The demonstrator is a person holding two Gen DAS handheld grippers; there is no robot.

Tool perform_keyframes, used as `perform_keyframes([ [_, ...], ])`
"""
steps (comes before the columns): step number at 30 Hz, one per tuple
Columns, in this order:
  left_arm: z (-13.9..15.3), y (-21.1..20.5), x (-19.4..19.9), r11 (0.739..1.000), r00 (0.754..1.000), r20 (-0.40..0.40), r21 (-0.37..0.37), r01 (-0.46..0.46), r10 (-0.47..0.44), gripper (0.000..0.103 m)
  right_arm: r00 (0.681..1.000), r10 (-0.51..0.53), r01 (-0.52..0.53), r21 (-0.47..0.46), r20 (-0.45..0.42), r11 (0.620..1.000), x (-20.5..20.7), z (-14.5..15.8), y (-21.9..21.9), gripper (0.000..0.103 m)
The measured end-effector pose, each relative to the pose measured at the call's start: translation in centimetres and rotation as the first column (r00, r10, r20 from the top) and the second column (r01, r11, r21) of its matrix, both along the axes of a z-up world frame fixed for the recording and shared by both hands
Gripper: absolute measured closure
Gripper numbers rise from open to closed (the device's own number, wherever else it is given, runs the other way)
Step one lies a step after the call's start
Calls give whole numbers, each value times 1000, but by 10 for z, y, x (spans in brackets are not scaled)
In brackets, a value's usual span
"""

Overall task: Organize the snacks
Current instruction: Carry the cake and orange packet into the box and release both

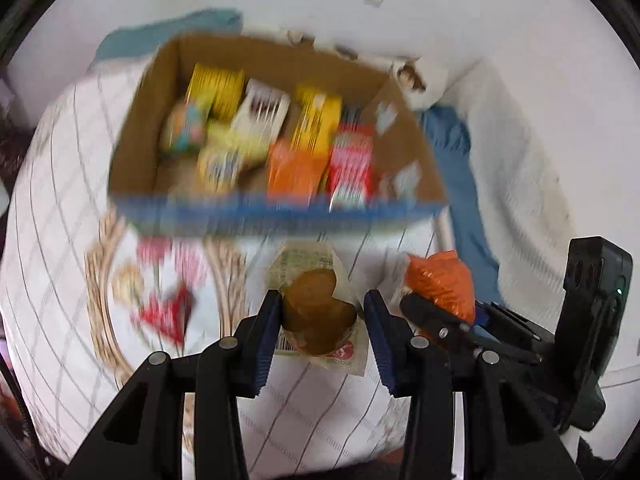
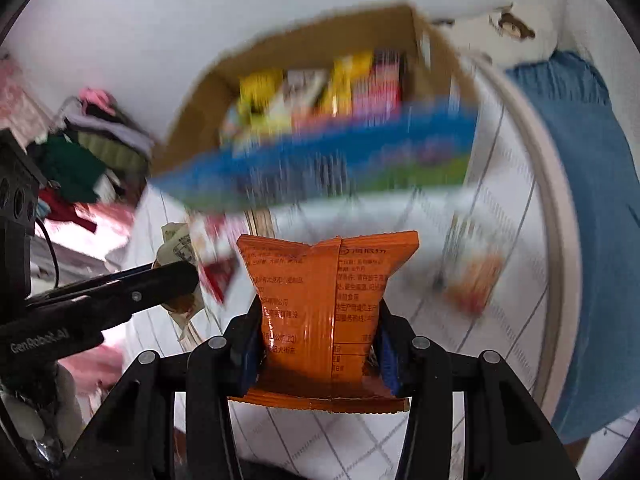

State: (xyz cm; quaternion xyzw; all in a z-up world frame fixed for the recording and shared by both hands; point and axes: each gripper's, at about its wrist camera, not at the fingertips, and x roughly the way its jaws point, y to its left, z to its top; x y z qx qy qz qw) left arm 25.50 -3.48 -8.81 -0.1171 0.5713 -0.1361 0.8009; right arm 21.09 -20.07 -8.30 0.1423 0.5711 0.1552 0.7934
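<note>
Trouble is most likely at the cardboard box (image 1: 276, 60), which stands packed with snacks on the white checked cloth (image 1: 60, 200). The left gripper (image 1: 320, 320) is clamped on a clear packet of brown cakes (image 1: 316, 312) just in front of the box's blue near wall; the right gripper (image 2: 316, 340) is clamped low on an orange snack bag (image 2: 320, 300), also in front of that wall. Both packets are slippery film pinched near one end, so either could slide out or swing and catch the box rim. Little free floor shows inside the box, so a dropped packet may land on others and tip out. A red packet (image 1: 164, 312) lies on the cloth before the box.
</note>
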Motion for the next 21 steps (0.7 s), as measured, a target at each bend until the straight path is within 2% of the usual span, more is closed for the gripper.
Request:
perform_keyframes([
  [1, 7, 8, -1, 1000, 1000, 22, 12, 2, -2, 64, 1000, -16, 15, 8, 25, 1000, 13, 11, 0, 53],
  [4, 24, 17, 36, 998, 998, 60, 69, -11, 6, 64, 993, -53, 53, 0, 101, 999, 54, 35, -15, 53],
  [7, 16, 29, 75, 991, 999, 43, 133, -29, 23, 64, 987, -78, 83, -29, 143, 996, 100, 44, -23, 53],
  [9, 9, 33, 103, 983, 999, 14, 178, -41, 39, 64, 986, -88, 97, -57, 138, 994, 139, 39, -24, 53],
  [13, -22, 48, 136, 958, 997, -40, 281, -56, 70, 63, 988, -115, 124, -97, 100, 987, 199, 15, -23, 53],
  [16, -42, 59, 153, 942, 992, -85, 330, -57, 89, 63, 989, -134, 140, -112, 58, 984, 226, -6, -22, 53],
  [18, -54, 65, 160, 940, 986, -132, 336, -50, 99, 61, 992, -125, 129, -118, 34, 985, 238, -18, -19, 52],
  [19, -61, 69, 161, 941, 982, -152, 335, -57, 113, 61, 992, -129, 129, -133, 11, 983, 242, -25, -17, 44],
  [20, -65, 74, 162, 939, 977, -160, 334, -77, 137, 60, 990, -138, 136, -150, 0, 979, 246, -29, -16, 24],
  [21, -65, 76, 162, 938, 975, -162, 333, -92, 153, 58, 990, -142, 140, -155, -5, 978, 251, -33, -15, 19],
])
